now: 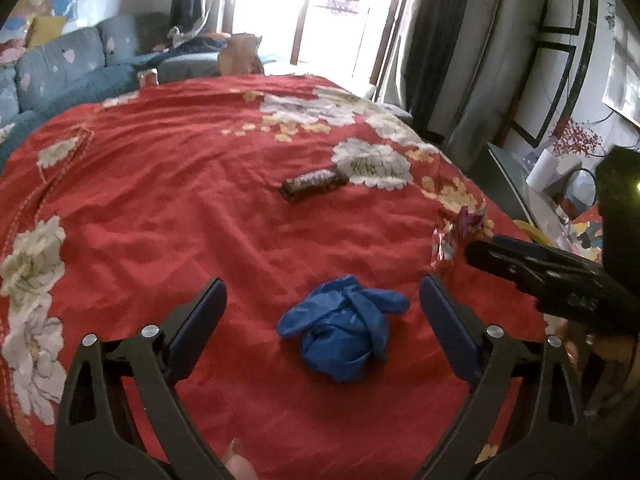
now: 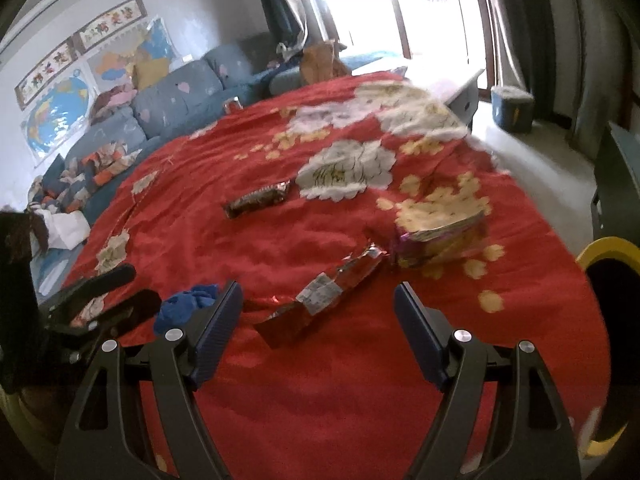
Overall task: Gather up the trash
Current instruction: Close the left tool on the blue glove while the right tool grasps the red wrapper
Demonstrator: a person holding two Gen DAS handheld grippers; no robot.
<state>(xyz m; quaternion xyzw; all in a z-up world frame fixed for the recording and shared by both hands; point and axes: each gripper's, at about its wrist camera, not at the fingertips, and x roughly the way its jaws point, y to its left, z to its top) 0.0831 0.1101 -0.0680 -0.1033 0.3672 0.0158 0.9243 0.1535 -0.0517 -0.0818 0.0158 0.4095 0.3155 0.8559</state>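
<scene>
A crumpled blue glove [image 1: 340,340] lies on the red flowered cloth [image 1: 180,208], between the spread fingers of my left gripper [image 1: 322,304]; the pads stand apart from it. My right gripper [image 2: 318,294] is open over a torn red and silver wrapper [image 2: 324,300], which it does not touch. Past that lies a yellow and purple packet [image 2: 440,236]. A dark bar wrapper [image 1: 314,184] sits further out, near a white flower. The right gripper [image 1: 476,250] shows at the right edge of the left wrist view, the left gripper [image 2: 140,286] beside the glove [image 2: 188,304] in the right wrist view.
A black bin with a yellow rim [image 2: 608,252] stands at the right of the cloth. A blue sofa [image 2: 172,100] with clothes runs along the left. A brown paper bag [image 2: 320,62] and a can [image 2: 232,106] stand at the far edge.
</scene>
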